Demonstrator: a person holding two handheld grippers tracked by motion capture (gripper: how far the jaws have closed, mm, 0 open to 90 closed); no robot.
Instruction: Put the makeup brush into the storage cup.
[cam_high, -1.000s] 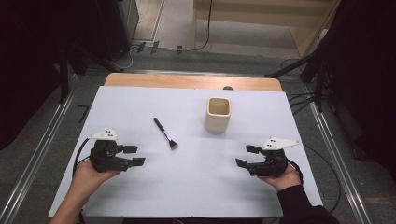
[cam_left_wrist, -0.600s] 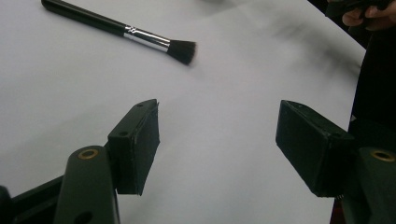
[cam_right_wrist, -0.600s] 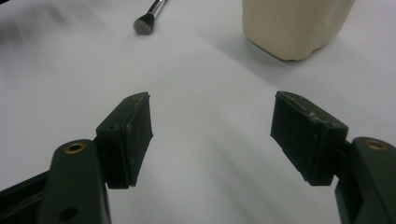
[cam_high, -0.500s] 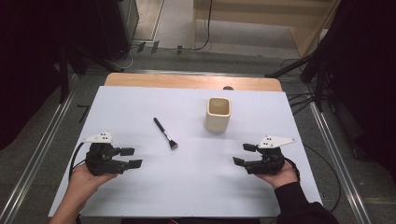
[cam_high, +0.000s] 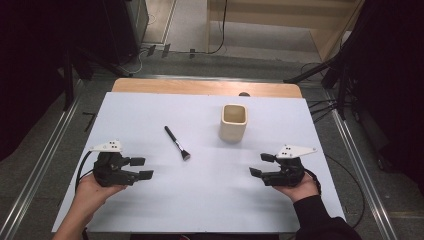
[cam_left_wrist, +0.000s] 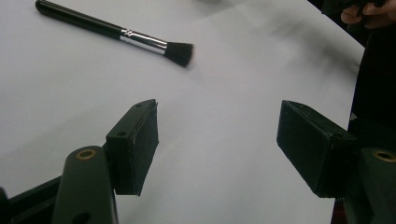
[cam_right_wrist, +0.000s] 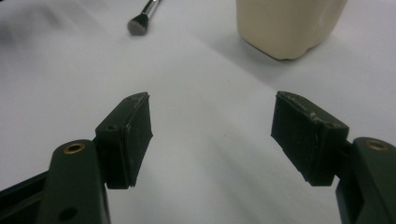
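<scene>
A black-handled makeup brush (cam_high: 177, 142) lies flat on the white table (cam_high: 210, 200), bristles toward the near side; it also lies ahead of the jaws as the brush (cam_left_wrist: 116, 31) and the brush (cam_right_wrist: 142, 18). A cream square cup (cam_high: 233, 122) stands upright right of it, seen close as the cup (cam_right_wrist: 287, 25). My left gripper (cam_high: 141, 168) rests low at the near left, open and empty, its jaws wide apart (cam_left_wrist: 217, 135). My right gripper (cam_high: 260, 165) sits at the near right, open and empty (cam_right_wrist: 212, 135), pointing toward the table's middle.
A wooden strip (cam_high: 205, 87) borders the table's far edge. Metal rails (cam_high: 45, 165) run along both sides on the floor. A dark sleeve (cam_high: 320, 220) and the other hand (cam_left_wrist: 369, 11) come in from the near side.
Both grippers have drawn back toward the near edge of the table, staying open. The brush and cup have not moved.
</scene>
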